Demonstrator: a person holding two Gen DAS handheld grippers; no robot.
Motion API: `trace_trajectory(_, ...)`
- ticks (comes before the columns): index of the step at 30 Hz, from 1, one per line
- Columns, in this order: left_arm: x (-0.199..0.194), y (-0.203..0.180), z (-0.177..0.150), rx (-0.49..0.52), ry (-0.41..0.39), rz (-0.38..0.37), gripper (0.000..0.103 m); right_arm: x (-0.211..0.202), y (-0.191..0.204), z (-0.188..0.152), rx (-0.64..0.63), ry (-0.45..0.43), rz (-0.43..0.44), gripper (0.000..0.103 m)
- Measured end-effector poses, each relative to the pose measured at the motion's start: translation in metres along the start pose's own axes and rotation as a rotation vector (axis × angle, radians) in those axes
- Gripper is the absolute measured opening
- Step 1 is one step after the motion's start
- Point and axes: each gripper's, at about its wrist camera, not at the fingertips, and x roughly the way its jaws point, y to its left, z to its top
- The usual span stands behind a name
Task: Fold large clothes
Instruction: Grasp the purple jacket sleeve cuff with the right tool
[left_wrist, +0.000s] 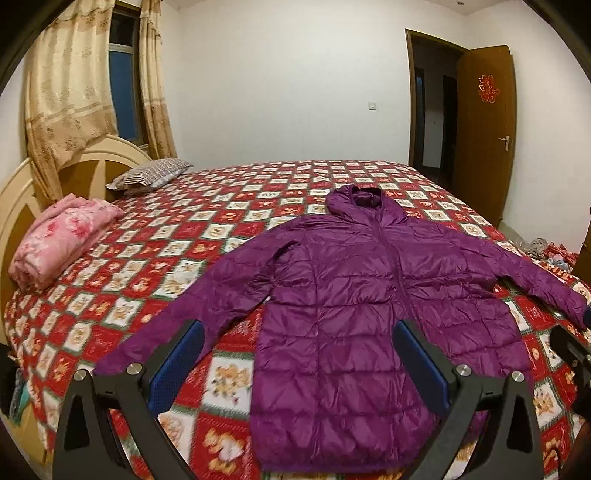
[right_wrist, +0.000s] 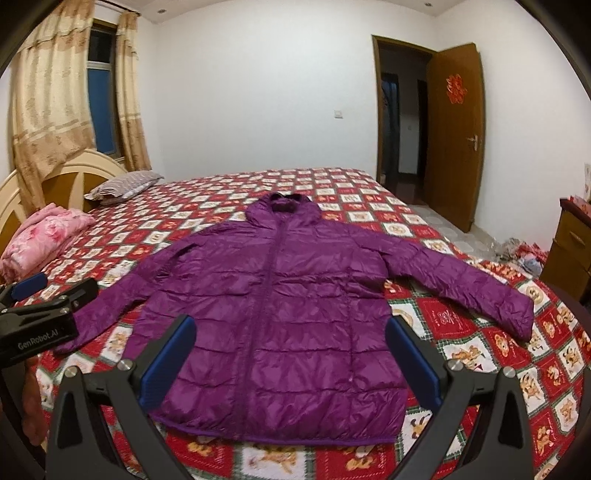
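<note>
Both my grippers, left (left_wrist: 295, 354) and right (right_wrist: 291, 350), hover with fingers apart above the jacket (right_wrist: 273, 295), spread flat on the bed (left_wrist: 184, 240) for folding.

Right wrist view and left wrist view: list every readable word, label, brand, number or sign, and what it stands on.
"GenRobot.AI": white print on the black body of the left gripper, seen in the right wrist view.
Red paper ornament on the open wooden door: too blurred to read.
Bedspread squares: characters too small to read.
</note>
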Motion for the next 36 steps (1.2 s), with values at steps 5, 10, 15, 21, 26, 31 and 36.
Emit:
trace_trajectory(5, 0.051, -0.018, 0.012, 0.035, 0.038, -0.008, 0.102, 0.041, -0.083, -0.002, 0.12, 0.057, -0.127, 0.103)
trace_trajectory(10, 0.101, -0.038, 0.023, 0.07, 0.073, 0.001, 0.102, 0.069, -0.184, -0.002, 0.296, 0.119, -0.275, 0.103)
trace_trajectory(15, 0.151, -0.047, 0.029, 0.112, 0.121, 0.05, 0.102, 0.087, -0.283, -0.002, 0.439, 0.18, -0.444, 0.097)
trace_trajectory(21, 0.193, -0.044, 0.033, 0.136, 0.179, 0.101, 0.102, 0.101, -0.351, -0.013, 0.557, 0.271, -0.53, 0.085)
trace_trajectory(26, 0.217, -0.036, 0.034, 0.158, 0.22, 0.128, 0.102, 0.11, -0.352, -0.017, 0.536, 0.305, -0.463, 0.062)
trace_trajectory(31, 0.226, -0.021, 0.039, 0.176, 0.249, 0.122, 0.102, 0.108, -0.346, 0.004, 0.456, 0.322, -0.427, 0.019)
trace_trajectory(36, 0.226, 0.002, 0.052, 0.166, 0.221, 0.146, 0.102, 0.098, -0.341, 0.045, 0.35, 0.258, -0.458, 0.017)
